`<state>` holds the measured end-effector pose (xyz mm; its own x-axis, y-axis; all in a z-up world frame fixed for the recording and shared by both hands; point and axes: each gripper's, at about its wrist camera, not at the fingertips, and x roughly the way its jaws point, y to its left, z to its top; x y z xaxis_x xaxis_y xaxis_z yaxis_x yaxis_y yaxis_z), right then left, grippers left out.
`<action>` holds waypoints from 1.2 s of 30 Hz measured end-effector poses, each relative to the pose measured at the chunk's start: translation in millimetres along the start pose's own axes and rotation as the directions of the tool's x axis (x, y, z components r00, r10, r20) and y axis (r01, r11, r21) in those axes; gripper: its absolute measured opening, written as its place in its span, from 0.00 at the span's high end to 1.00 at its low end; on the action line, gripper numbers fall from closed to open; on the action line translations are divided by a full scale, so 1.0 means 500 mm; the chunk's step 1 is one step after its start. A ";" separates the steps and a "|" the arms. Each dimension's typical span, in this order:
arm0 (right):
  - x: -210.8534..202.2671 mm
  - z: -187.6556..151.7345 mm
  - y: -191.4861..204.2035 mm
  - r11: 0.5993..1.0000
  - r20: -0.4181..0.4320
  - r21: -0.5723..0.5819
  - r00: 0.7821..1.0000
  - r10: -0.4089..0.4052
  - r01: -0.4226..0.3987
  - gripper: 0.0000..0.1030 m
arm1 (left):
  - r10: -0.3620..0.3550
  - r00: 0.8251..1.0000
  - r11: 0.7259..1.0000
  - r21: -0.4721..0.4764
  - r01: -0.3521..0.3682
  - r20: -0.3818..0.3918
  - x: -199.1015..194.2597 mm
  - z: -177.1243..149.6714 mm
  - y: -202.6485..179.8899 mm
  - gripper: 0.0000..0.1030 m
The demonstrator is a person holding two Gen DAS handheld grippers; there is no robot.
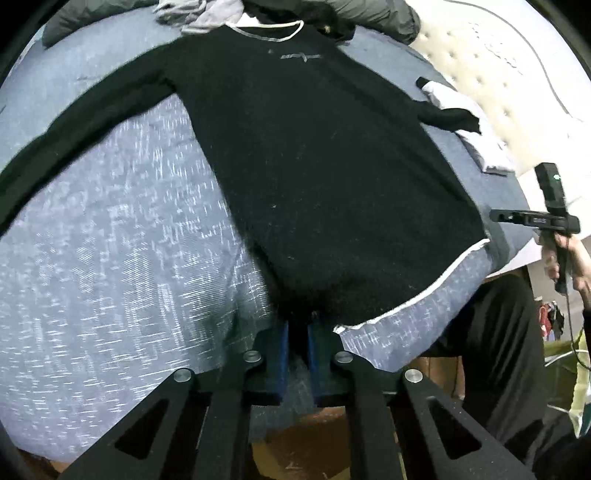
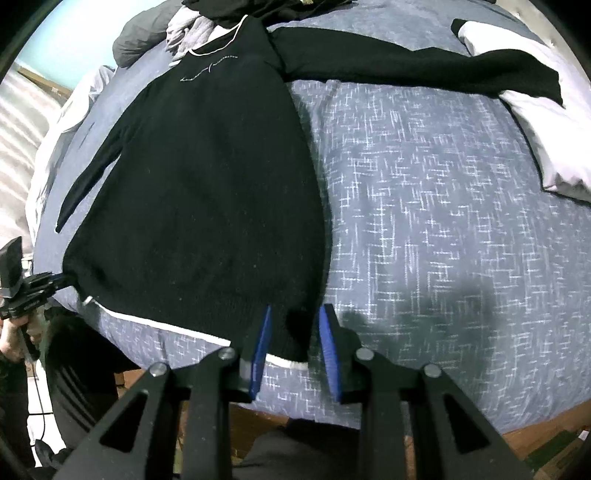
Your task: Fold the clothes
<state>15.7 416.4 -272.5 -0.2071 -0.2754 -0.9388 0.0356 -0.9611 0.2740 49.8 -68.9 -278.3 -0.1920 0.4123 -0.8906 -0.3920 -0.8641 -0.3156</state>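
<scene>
1. A bed (image 1: 110, 229) under a blue-grey duvet with a white crosshatch print fills both views.
2. A black long-sleeved sweater (image 1: 303, 158) with a white-trimmed neckline and hem lies flat, front up, on the duvet. Its collar points to the far end, its hem lies at the near edge, and both sleeves are spread out to the sides.
3. A heap of grey and dark clothes (image 1: 207, 13) sits beyond the collar.
4. A white pillow (image 2: 546, 140) lies at the right of the right wrist view, with the cuff of one sleeve resting on it.
5. The left gripper (image 1: 297, 332) has its blue pads pressed together on the sweater's near hem corner; the right wrist view shows it pinching that corner too.
6. The right gripper (image 2: 293, 332) stands partly spread, astride the other hem corner. The cloth lies between the blue pads, with gaps visible on both sides.
</scene>
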 end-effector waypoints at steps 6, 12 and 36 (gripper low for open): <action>0.012 -0.005 -0.005 0.999 -0.010 0.022 1.000 -0.024 0.024 0.62 | 0.013 1.000 1.000 0.000 -0.013 0.015 -0.038 -0.004 0.019 0.92; 0.038 -0.013 0.003 0.999 -0.027 0.051 1.000 0.008 -0.007 0.60 | 0.010 1.000 0.999 -0.053 -0.010 -0.005 -0.024 -0.013 0.072 0.92; 0.093 -0.042 0.085 0.992 -0.061 0.092 0.994 0.087 -0.081 0.60 | -0.002 0.999 0.988 -0.154 -0.007 -0.055 0.011 -0.026 0.153 0.64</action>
<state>28.1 362.5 -308.9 -0.1431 -0.3585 -0.9225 -0.0377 -0.9295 0.3670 30.4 -136.3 -311.7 -0.1419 0.3976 -0.9065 -0.2477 -0.9009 -0.3564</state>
